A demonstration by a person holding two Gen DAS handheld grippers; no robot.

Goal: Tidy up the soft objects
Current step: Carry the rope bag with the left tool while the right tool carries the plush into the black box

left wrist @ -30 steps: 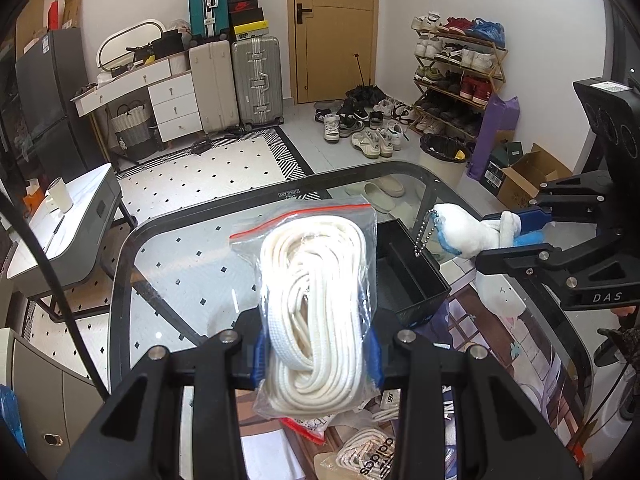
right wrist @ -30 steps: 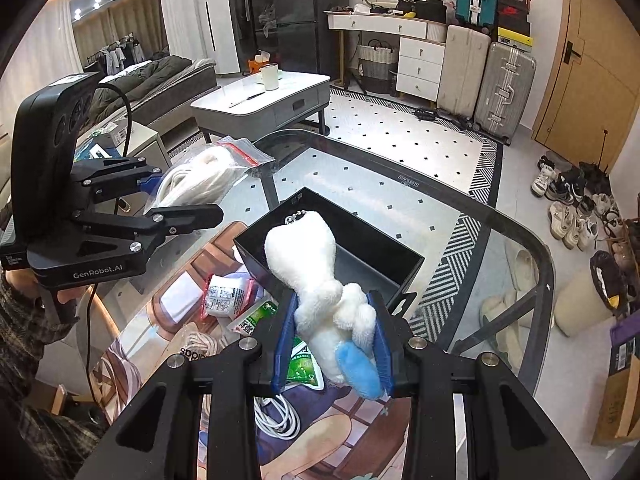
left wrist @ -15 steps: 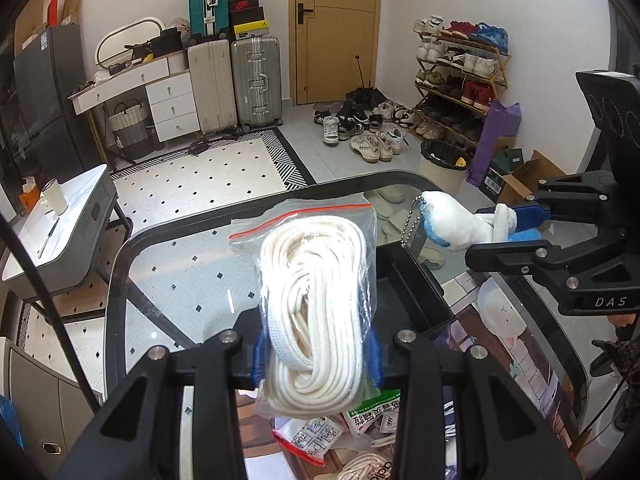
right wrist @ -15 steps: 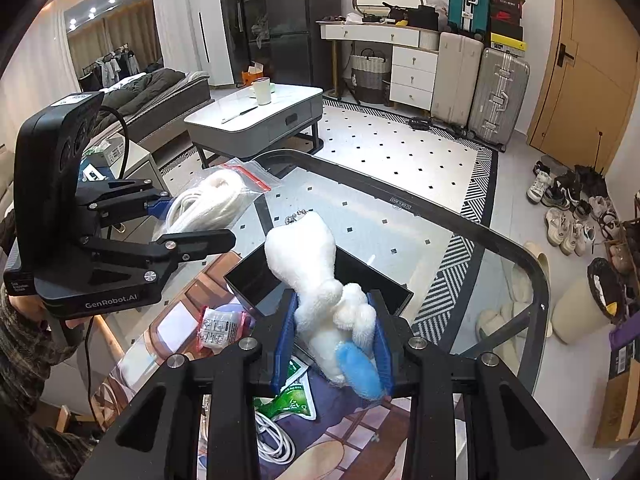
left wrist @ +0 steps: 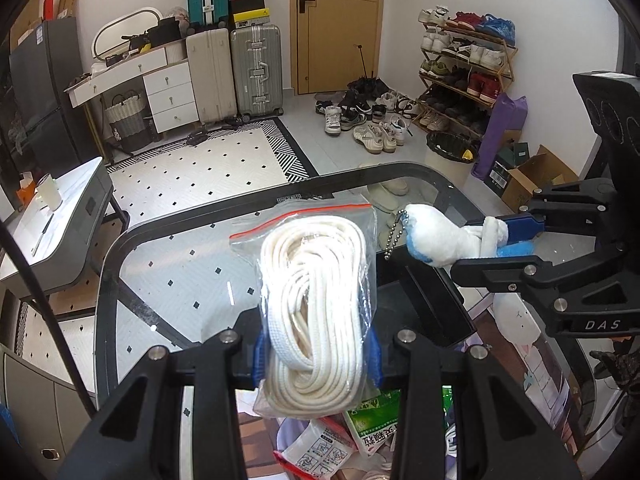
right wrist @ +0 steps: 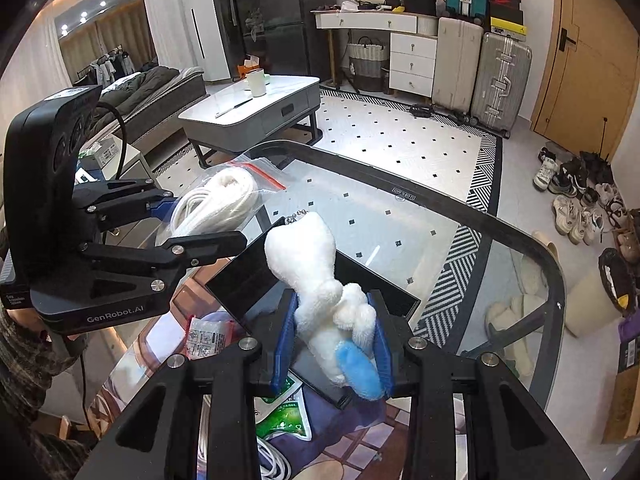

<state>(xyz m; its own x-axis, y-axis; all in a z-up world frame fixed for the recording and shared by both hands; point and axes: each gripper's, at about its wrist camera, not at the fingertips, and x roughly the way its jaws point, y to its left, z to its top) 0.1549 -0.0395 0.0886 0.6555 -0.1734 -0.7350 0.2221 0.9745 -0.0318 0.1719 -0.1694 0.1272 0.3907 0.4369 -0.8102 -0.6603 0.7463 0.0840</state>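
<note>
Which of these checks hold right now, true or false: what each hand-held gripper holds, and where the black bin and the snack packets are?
1. The left hand-held gripper is shut on a clear bag of white rope. True.
2. The right hand-held gripper is open and holds nothing. False: it is shut on a white and blue plush toy.
3. The plush toy already lies inside the black bin. False: it is held in the air above the bin.
4. The black bin stands on the glass table. True.
5. A green packet lies on the table below the right hand-held gripper. True.
</note>
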